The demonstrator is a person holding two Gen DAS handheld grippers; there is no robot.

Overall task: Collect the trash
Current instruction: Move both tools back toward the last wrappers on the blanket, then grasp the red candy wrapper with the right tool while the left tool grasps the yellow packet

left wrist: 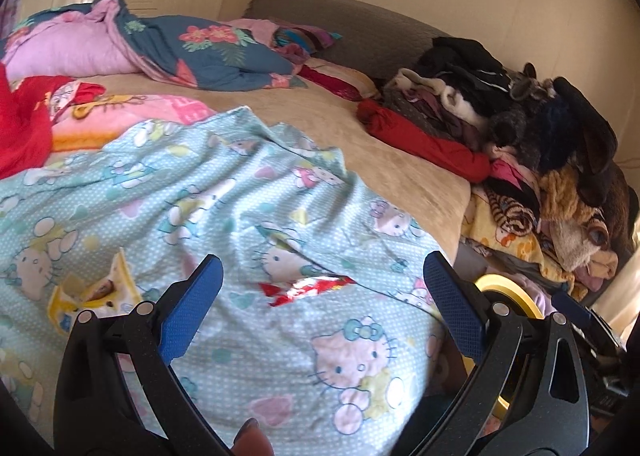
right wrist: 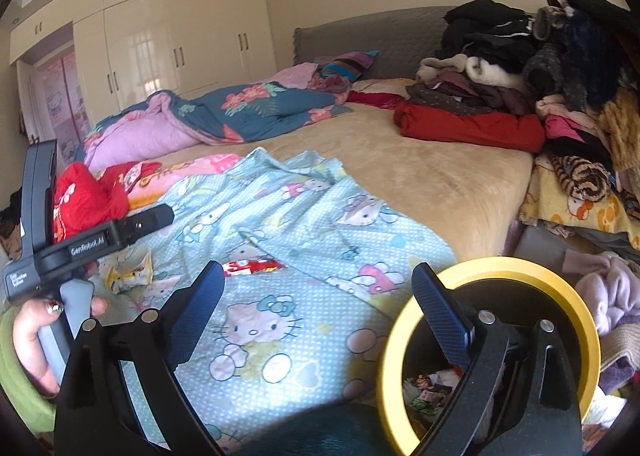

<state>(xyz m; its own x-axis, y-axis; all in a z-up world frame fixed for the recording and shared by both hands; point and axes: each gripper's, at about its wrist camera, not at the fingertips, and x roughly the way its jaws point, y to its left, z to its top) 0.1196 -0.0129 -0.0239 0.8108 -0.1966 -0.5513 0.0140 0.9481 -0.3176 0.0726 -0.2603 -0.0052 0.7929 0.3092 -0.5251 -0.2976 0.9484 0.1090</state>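
A red foil wrapper [left wrist: 308, 290] lies on the light-blue cartoon-cat sheet [left wrist: 240, 196], just beyond my left gripper [left wrist: 323, 262], whose blue pads stand wide open with nothing between them. A crumpled yellow wrapper [left wrist: 92, 292] sits to its left. In the right wrist view the red foil wrapper [right wrist: 252, 267] and the yellow wrapper [right wrist: 128, 272] lie ahead and to the left. My right gripper [right wrist: 317, 268] is open and empty above the sheet [right wrist: 280, 316]. A yellow-rimmed bin [right wrist: 492, 266] with trash inside [right wrist: 428, 392] stands beside the bed, behind the right finger.
A hand [right wrist: 32, 336] holds the left device at the left edge. Red clothing [right wrist: 84, 200], a floral quilt [right wrist: 256, 112] and a tall heap of clothes [right wrist: 520, 68] crowd the bed. White wardrobes [right wrist: 160, 36] line the far wall. The bin rim [left wrist: 508, 290] shows at lower right.
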